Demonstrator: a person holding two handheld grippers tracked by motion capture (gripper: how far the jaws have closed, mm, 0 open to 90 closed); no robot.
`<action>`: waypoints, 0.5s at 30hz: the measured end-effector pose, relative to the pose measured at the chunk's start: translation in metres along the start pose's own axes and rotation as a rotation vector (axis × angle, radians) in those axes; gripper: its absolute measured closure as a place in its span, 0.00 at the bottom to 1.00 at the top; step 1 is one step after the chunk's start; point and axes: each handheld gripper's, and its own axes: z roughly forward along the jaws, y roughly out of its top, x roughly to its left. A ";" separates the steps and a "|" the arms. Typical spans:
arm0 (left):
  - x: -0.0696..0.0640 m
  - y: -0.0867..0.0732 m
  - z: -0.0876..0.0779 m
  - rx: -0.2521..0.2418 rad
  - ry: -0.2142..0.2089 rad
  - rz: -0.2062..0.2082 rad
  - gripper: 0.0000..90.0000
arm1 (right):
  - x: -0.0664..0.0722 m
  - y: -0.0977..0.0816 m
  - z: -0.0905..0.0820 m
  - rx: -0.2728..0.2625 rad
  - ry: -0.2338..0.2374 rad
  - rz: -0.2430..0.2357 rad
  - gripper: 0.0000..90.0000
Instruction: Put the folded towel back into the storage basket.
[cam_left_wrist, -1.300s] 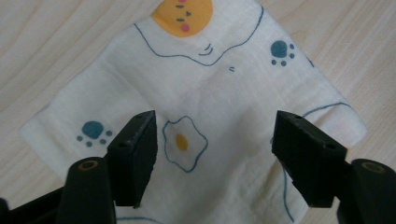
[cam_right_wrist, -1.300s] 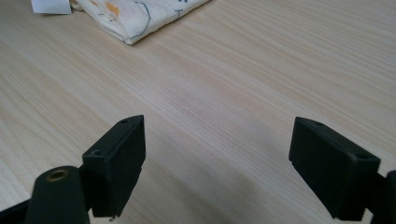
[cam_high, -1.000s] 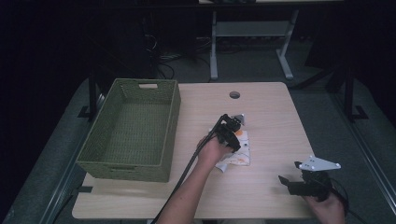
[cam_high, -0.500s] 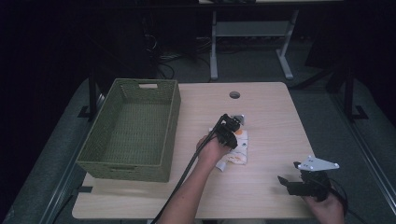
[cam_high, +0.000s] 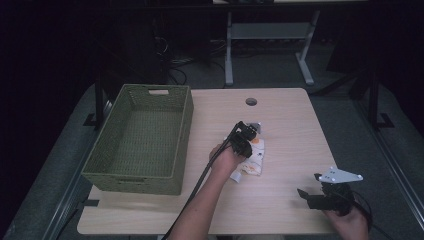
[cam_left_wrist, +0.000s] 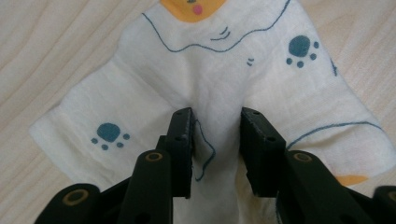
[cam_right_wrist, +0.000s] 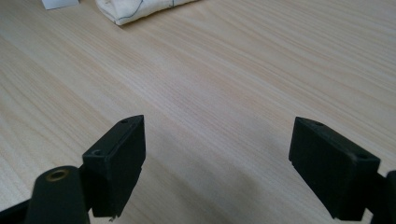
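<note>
High view first: the left gripper (cam_high: 248, 136) is down on the cloth (cam_high: 255, 159) in the middle of the table (cam_high: 285, 115), a bit right of the basket (cam_high: 142, 137). The right gripper (cam_high: 309, 196) sits well apart at the near right corner, over bare wood.

Left gripper view: the jaws have just been closing, and a ridge of cloth (cam_left_wrist: 219, 93) is bunched up between them. Whether the pads really bite yet I can't tell, there's a gap showing and the fabric looks loose in there. So I'd squeeze all the way before lifting, otherwise thin muslin like this probably just slides out. Looks like it's grabbing near the middle of a fold, so expect the corners to hang and drag; lift straight up and high enough to clear the basket wall if that's where it's headed.

Right gripper view: jaws spread wide, nothing between them, cloth edge (cam_right_wrist: 140, 11) at the far side. It could pin or catch a trailing corner if needed
</note>
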 end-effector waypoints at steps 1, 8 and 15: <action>0.001 0.000 0.000 0.001 -0.001 0.006 0.77 | 0.000 0.000 0.000 0.000 0.002 0.002 0.20; 0.003 -0.001 -0.001 0.002 0.006 0.025 0.88 | 0.001 0.000 0.001 0.004 0.004 0.005 0.20; 0.004 -0.001 -0.001 0.000 0.007 0.038 0.91 | 0.001 0.000 0.002 0.006 0.006 0.006 0.20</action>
